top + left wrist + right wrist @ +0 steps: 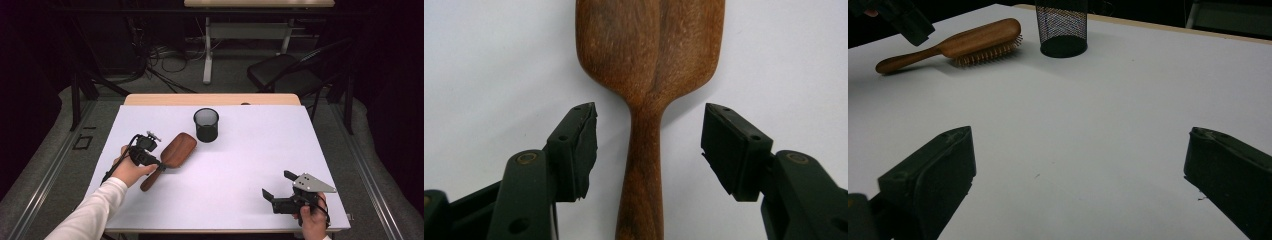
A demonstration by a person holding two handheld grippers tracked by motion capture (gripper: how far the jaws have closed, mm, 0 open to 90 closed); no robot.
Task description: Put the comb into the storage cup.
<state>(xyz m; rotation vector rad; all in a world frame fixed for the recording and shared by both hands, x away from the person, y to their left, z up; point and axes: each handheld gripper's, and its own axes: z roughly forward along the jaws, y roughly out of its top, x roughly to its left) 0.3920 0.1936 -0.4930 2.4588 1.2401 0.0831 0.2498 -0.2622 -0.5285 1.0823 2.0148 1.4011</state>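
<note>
A wooden hairbrush (177,149) lies bristles-down on the white table (260,150), left of centre, with its handle pointing toward the person. My left gripper (156,163) hovers over that handle. In the left gripper view the handle of the hairbrush (649,50) runs up between the jaws, and my left gripper (649,125) is open, with a gap on each side of the wood. My right gripper (277,184) rests near the front right edge of the table. It is open and empty (1078,150), and looks across at the hairbrush (963,42).
A black mesh cup (206,125) stands upright just right of the brush head, toward the back of the table; it is also ahead of the right gripper (1062,27). A dark chair (285,72) and a desk frame stand beyond the far edge.
</note>
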